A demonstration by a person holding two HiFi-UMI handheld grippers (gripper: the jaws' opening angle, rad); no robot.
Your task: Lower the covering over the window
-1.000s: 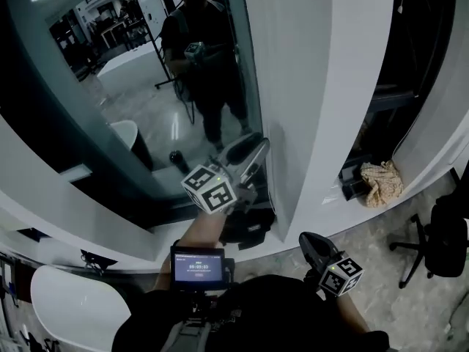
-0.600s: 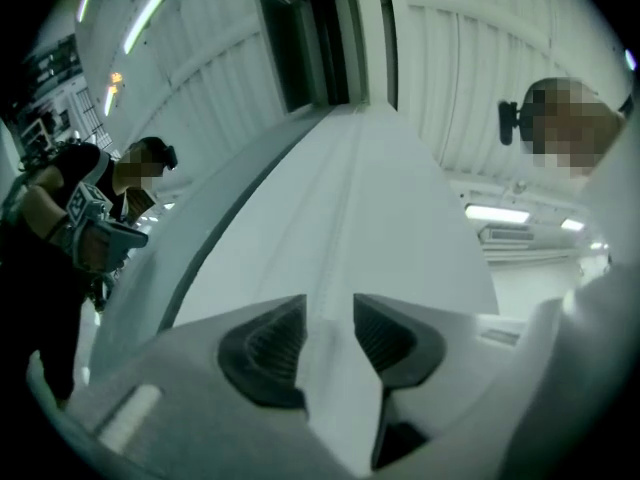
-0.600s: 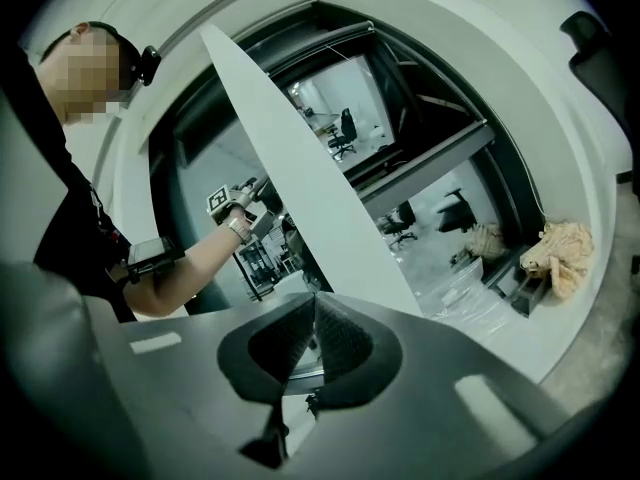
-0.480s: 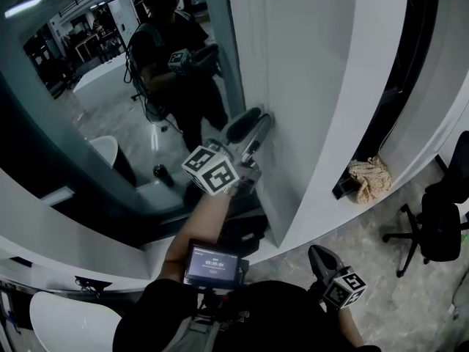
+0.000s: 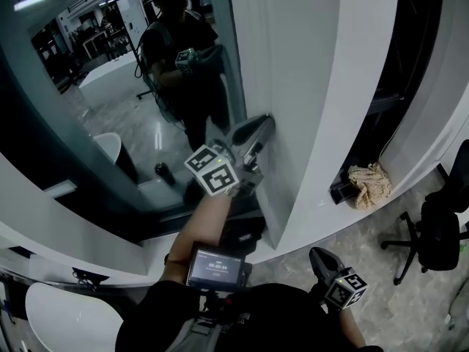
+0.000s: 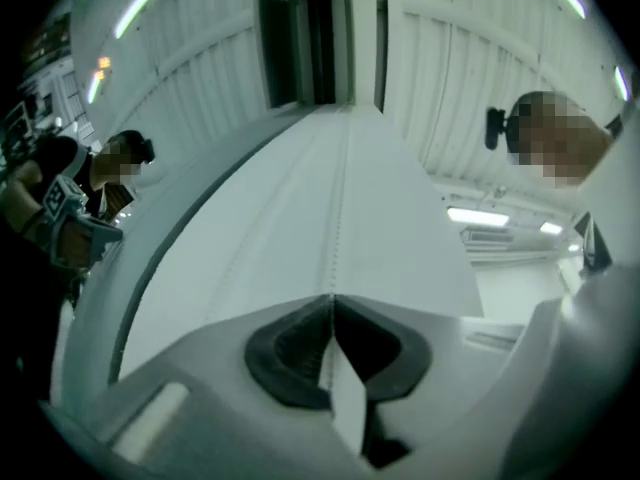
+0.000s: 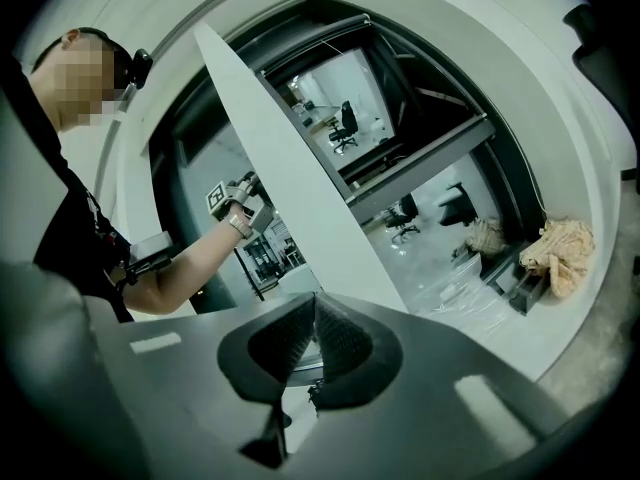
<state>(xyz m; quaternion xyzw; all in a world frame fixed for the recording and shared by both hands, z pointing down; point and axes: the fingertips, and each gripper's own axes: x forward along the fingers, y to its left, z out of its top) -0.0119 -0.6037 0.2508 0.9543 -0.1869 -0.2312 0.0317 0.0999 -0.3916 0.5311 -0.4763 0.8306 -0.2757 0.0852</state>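
Observation:
The white window covering point(image 5: 293, 86) hangs beside the dark glass point(image 5: 110, 123), which mirrors the person. A thin bead cord point(image 6: 338, 230) runs up the covering's face. My left gripper point(image 5: 258, 129) is raised against the covering's edge. In the left gripper view its jaws point(image 6: 331, 301) are closing, and the pads meet on the cord that passes between them. My right gripper point(image 5: 319, 258) hangs low by my body, shut with nothing in it point(image 7: 313, 300). The right gripper view shows the covering point(image 7: 290, 188) and my left gripper point(image 7: 243, 196) from the side.
A crumpled beige cloth point(image 5: 370, 178) lies on the sill at the right, with a black office chair point(image 5: 438, 229) on the floor beyond it. A small screen point(image 5: 216, 265) sits on my chest. A white rounded seat point(image 5: 62, 317) is at the lower left.
My left gripper has risen slightly along the covering's edge, and its jaws have gone from apart to pinched together. The right gripper stays low and shut.

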